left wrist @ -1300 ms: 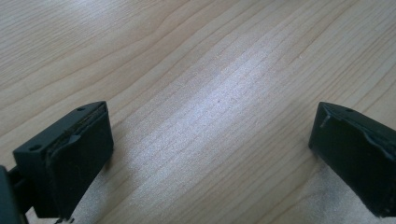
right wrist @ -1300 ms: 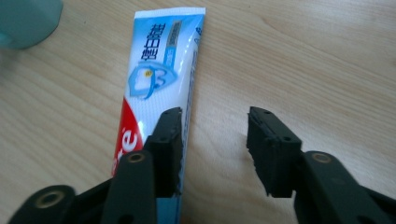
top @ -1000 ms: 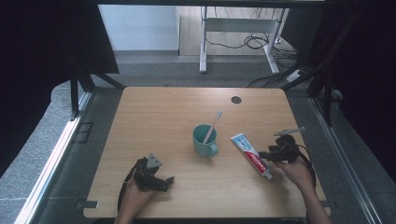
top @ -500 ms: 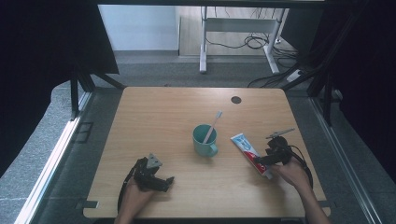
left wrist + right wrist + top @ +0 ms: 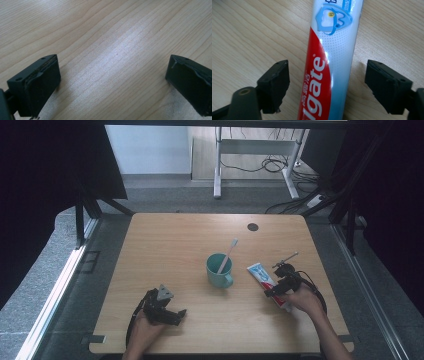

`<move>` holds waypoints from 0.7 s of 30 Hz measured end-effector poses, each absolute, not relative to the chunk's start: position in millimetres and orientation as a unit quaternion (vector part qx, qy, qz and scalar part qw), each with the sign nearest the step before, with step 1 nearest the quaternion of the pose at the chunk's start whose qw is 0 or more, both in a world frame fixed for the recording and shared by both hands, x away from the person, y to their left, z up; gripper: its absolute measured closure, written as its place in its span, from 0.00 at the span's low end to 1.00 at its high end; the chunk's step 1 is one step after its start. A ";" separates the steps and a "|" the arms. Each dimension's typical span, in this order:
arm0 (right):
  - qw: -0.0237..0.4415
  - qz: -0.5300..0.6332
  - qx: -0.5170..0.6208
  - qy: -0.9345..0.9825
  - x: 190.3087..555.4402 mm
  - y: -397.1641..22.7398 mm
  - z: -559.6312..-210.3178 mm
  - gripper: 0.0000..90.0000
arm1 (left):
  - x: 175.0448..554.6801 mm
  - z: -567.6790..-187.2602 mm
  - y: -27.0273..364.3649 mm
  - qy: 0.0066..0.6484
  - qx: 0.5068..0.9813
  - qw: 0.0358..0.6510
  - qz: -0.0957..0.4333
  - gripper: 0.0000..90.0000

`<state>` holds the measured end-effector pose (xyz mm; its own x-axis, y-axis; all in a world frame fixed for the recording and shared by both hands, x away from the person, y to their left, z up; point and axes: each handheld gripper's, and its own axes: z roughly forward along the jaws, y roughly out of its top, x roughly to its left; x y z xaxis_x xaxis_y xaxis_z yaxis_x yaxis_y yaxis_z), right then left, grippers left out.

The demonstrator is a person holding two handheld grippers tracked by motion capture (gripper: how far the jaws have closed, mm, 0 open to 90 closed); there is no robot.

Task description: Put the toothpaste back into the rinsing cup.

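Note:
A red, white and blue toothpaste tube (image 5: 261,274) lies flat on the wooden table (image 5: 170,240), right of a teal mug (image 5: 219,270) that holds a toothbrush (image 5: 228,253). My right gripper (image 5: 274,291) is low over the tube's near half. In the right gripper view the tube (image 5: 329,62) runs between the jaws of the right gripper (image 5: 327,75), with a gap on each side. These jaws have just been opening and stand open around the tube. My left gripper (image 5: 178,316) rests at the front left of the table; in its own view the left gripper (image 5: 113,72) is open over bare wood.
A small dark round spot (image 5: 252,226) sits near the table's far edge. A cable (image 5: 320,297) loops from the right gripper near the table's right edge. Beyond the table are a grey floor and a desk frame with cables (image 5: 270,165).
My right hand has moved left and toward the front, coming down over the toothpaste tube. The left hand, mug and toothbrush have stayed put.

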<state>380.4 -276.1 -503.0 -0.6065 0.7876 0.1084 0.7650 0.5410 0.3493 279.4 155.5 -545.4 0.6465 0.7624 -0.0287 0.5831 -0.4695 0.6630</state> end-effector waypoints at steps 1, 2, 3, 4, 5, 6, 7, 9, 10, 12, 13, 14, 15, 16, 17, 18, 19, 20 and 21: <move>0.030 0.177 0.443 0.878 382.6 -274.5 -502.7 0.26 | 279.4 -545.3 155.5 0.397 0.846 0.327 0.137 0.00; 0.028 0.174 0.442 0.879 384.0 -273.7 -502.4 0.28 | 279.4 -545.3 155.5 0.398 0.846 0.327 0.137 0.00; 0.026 0.168 0.443 0.880 385.6 -272.4 -501.8 0.29 | 279.5 -545.4 155.6 0.397 0.846 0.327 0.137 0.00; 0.024 0.161 0.440 0.883 387.5 -270.6 -501.2 0.30 | 279.4 -545.4 155.5 0.398 0.846 0.327 0.137 0.00; 0.024 0.157 0.439 0.884 388.5 -269.4 -500.7 0.32 | 279.4 -545.3 155.5 0.398 0.846 0.327 0.137 0.00; 0.023 0.149 0.437 0.887 390.0 -268.0 -499.9 0.33 | 279.4 -545.3 155.5 0.397 0.846 0.327 0.137 0.00; 0.020 0.143 0.434 0.889 391.4 -266.6 -499.3 0.34 | 279.4 -545.3 155.5 0.397 0.846 0.327 0.137 0.00; 0.016 0.130 0.431 0.893 394.1 -263.2 -498.1 0.35 | 279.4 -545.4 155.6 0.397 0.846 0.327 0.137 0.00; 0.015 0.125 0.431 0.894 395.5 -261.6 -497.5 0.36 | 279.4 -545.3 155.5 0.397 0.846 0.327 0.137 0.00; 0.013 0.116 0.431 0.895 398.6 -258.6 -496.5 0.37 | 279.4 -545.3 155.6 0.397 0.846 0.327 0.137 0.00; 0.012 0.109 0.431 0.896 400.2 -257.1 -496.0 0.38 | 279.4 -545.3 155.6 0.397 0.846 0.327 0.137 0.00; 0.008 0.103 0.430 0.897 401.9 -255.8 -496.1 0.38 | 279.4 -545.3 155.6 0.397 0.846 0.327 0.137 0.00; 0.004 0.096 0.430 0.898 403.5 -254.3 -496.3 0.38 | 279.4 -545.3 155.6 0.397 0.847 0.327 0.137 0.00; 0.003 0.089 0.431 0.898 404.9 -252.7 -496.6 0.38 | 279.5 -545.3 155.6 0.397 0.847 0.327 0.137 0.00; 0.002 0.081 0.430 0.899 406.5 -251.5 -496.8 0.38 | 279.4 -545.3 155.6 0.397 0.847 0.327 0.137 0.00; 0.001 0.074 0.431 0.899 407.6 -249.6 -496.9 0.39 | 279.5 -545.3 155.6 0.397 0.846 0.327 0.137 0.00; 0.002 0.068 0.430 0.900 409.2 -248.4 -497.2 0.39 | 279.5 -545.2 155.8 0.396 0.847 0.326 0.137 0.00; 0.000 0.062 0.434 0.899 410.5 -246.8 -497.4 0.39 | 279.5 -545.2 155.8 0.396 0.847 0.326 0.137 0.00; -0.001 0.054 0.432 0.900 412.1 -246.0 -497.8 0.39 | 279.5 -545.2 155.8 0.396 0.847 0.326 0.137 0.00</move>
<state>412.1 -246.0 -497.8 -0.6262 0.7781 0.0487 0.7783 0.6203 0.0970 279.5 155.8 -545.2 0.6485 0.7607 -0.0264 0.5822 -0.4734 0.6611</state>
